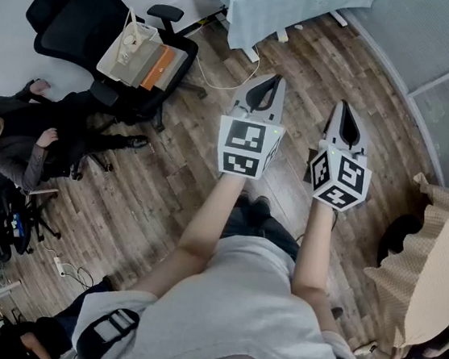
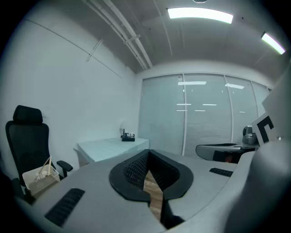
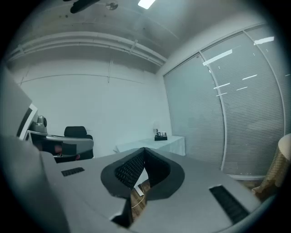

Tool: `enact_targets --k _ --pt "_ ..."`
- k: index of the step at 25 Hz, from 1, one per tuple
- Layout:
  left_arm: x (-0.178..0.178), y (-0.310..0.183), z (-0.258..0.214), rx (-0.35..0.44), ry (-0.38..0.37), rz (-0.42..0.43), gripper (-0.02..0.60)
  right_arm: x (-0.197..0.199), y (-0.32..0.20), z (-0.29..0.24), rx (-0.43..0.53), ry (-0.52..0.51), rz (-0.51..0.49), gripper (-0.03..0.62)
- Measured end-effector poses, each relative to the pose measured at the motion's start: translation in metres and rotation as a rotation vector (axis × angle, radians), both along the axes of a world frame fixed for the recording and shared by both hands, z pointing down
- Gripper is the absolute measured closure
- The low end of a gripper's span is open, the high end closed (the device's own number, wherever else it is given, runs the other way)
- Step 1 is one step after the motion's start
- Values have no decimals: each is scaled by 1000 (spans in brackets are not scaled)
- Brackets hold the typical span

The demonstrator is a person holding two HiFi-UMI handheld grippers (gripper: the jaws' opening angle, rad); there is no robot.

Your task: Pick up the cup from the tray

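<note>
No cup and no tray appear in any view. In the head view I hold both grippers out in front of me, above a wooden floor. My left gripper (image 1: 278, 80) is shut with nothing between its jaws, and so is my right gripper (image 1: 344, 106). The left gripper view shows its dark ribbed jaws meeting at the tips (image 2: 148, 153), pointing across the room at a table (image 2: 109, 148) under a pale blue cloth. In the right gripper view the jaws also meet (image 3: 144, 149), aimed at the same table (image 3: 170, 142).
A small dark object (image 2: 127, 136) stands on the far table. A black office chair (image 1: 75, 10) carries a bag. A person (image 1: 26, 142) sits at the left. A beige-covered shape (image 1: 433, 265) stands at the right. Glass walls with blinds (image 3: 236, 104) close the room.
</note>
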State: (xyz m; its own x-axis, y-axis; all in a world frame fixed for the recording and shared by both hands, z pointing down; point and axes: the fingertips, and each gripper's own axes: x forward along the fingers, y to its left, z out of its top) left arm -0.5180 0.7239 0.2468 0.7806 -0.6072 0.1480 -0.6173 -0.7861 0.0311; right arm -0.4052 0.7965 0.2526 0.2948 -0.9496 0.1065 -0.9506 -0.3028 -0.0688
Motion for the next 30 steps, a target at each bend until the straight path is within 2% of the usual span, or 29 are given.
enact_targets --k 16,30 --pt "12 -1 2 3 -5 -1 575 8 -2 3 22 -19 -12 586" --pt "50 2 9 -5 -13 -31 575 51 0 10 22 -43 -48 586"
